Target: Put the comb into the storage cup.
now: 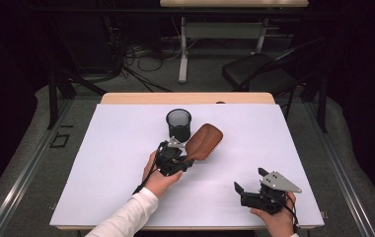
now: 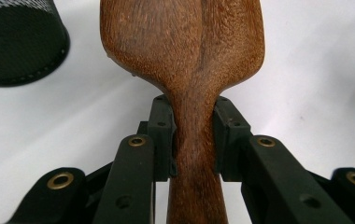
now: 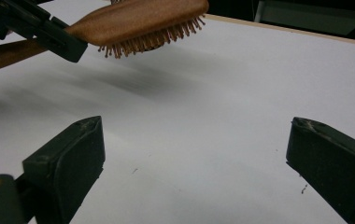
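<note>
A brown wooden hairbrush [image 1: 205, 141] is held off the table, bristles down, its paddle head pointing toward the far right. My left gripper [image 1: 179, 159] is shut on the brush's narrow neck [image 2: 192, 140], one black pad on each side. In the right gripper view the brush [image 3: 138, 21] hangs above the white surface with its bristles facing the table. A black mesh cup [image 1: 178, 124] stands upright just beyond the brush; its wall [image 2: 19, 42] shows at the left of the left gripper view. My right gripper [image 1: 248, 183] rests near the front right of the table, jaws wide apart with nothing between them.
The table [image 1: 126, 148] is covered in a white sheet, with a wooden edge at the back. Beyond it stand a black chair [image 1: 259, 71] and another table's legs with cables on the floor.
</note>
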Available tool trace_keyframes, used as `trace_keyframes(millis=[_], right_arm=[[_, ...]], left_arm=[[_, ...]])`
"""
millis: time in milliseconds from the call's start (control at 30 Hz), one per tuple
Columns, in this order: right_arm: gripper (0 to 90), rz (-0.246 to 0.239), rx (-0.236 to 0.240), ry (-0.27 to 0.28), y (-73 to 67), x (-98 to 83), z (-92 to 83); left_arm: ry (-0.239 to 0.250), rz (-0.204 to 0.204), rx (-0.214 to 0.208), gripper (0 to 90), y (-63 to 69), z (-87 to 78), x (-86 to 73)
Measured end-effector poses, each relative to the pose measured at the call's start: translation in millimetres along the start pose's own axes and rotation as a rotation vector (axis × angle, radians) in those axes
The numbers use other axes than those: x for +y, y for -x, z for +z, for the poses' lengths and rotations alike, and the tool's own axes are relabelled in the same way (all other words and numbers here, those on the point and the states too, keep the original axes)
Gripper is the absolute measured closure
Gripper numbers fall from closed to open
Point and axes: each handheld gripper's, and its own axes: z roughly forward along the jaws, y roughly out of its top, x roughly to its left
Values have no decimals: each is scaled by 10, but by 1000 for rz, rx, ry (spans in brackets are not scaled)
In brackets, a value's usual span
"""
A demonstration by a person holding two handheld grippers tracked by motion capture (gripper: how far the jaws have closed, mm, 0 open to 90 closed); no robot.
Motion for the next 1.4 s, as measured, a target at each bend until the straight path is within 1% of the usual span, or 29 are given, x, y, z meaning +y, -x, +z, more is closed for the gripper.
trace_keyframes(millis=[133,167,333,400,500,633,900,1033,1100,1233,1300,1400], right_arm=[[44,-1,0,-7,-1,0,0],[44,-2,0,-3,-2,0,2],[44,-4,-2,-5,-1,-2,4],[44,-6,-2,-4,-1,-1,5],[44,-5,-1,-6,-1,-2,6],[47,-1,2,-5,0,-3,4],[50,1,1,-5,-7,-8,12],[50,6,4,-6,-8,-10,22],[50,6,6,-1,-10,-10,20],[50,9,14,3,-13,-9,19],[50,5,15,0,-15,-3,10],[50,6,17,4,-10,-1,4]], left_arm=[[32,-6,-4,721,-15,-71,-1],[42,-14,-3,721,-13,-85,-4],[76,-18,-5,721,-25,-157,-12],[84,-15,-5,721,-27,-185,-12],[110,-11,-1,721,-19,-226,-15],[139,-8,-9,721,-1,-299,-17],[221,-6,-25,721,22,-445,-57],[243,0,-30,721,31,-498,-71],[254,10,-25,721,36,-524,-79],[288,10,-32,720,43,-586,-106],[302,18,-34,720,40,-620,-121],[321,15,-36,721,34,-663,-139]])
